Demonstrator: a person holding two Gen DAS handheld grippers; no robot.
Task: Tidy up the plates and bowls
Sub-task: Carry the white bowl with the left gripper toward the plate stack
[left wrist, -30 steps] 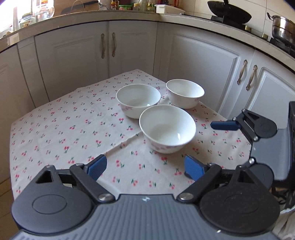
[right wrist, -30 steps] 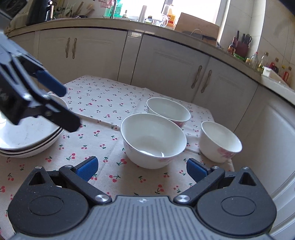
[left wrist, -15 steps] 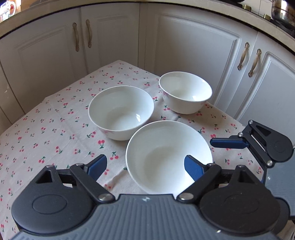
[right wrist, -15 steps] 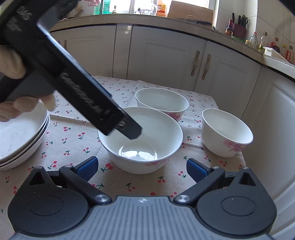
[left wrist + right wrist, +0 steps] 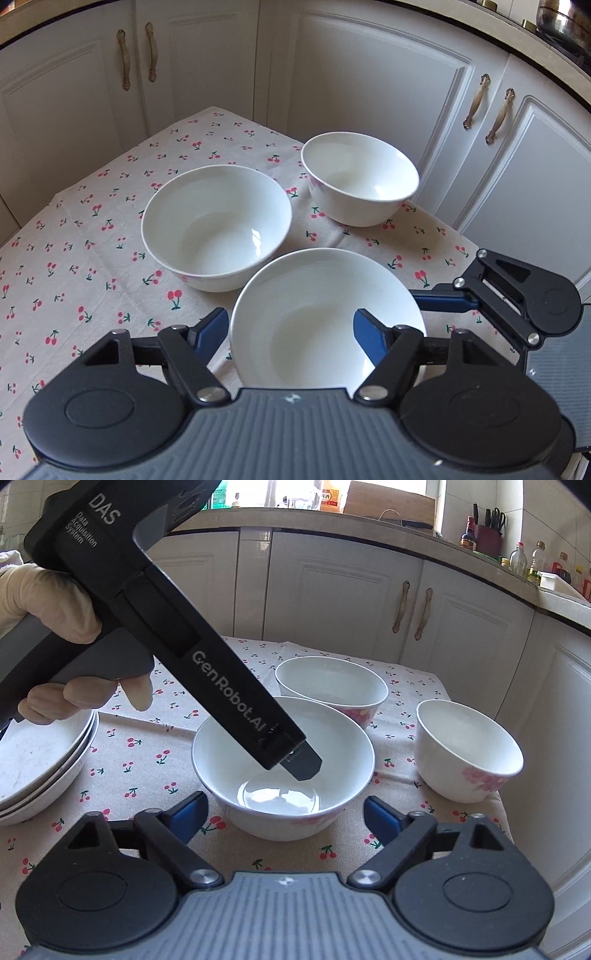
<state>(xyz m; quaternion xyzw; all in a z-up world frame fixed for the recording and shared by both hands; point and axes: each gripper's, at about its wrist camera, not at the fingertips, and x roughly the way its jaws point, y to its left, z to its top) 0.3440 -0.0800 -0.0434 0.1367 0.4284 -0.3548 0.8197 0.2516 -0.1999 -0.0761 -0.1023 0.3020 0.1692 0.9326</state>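
Observation:
Three white bowls stand on the cherry-print tablecloth (image 5: 92, 258). The nearest bowl (image 5: 325, 314) (image 5: 284, 775) lies between both grippers. My left gripper (image 5: 291, 332) hangs over it with its jaws closing: the left pad is just outside the left rim and the right pad is inside the bowl, neither pressing. In the right wrist view its tip (image 5: 303, 766) dips into the bowl. My right gripper (image 5: 284, 816) is low at the bowl's near side, jaws closing, with a pad on either flank and a small gap to each. One of its fingers (image 5: 443, 301) shows by the bowl's right rim.
A second wide bowl (image 5: 218, 225) (image 5: 332, 686) and a smaller, deeper bowl (image 5: 360, 181) (image 5: 469, 753) stand just behind. A stack of white plates (image 5: 33, 768) sits at the left. A gloved hand (image 5: 44, 605) holds the left gripper. White cabinets (image 5: 369, 92) ring the table, whose edge runs close on the right.
The left gripper swung forward and down over the nearest bowl, so its tip now dips inside. Both grippers' jaws have narrowed. The right gripper crept slightly closer to the bowl.

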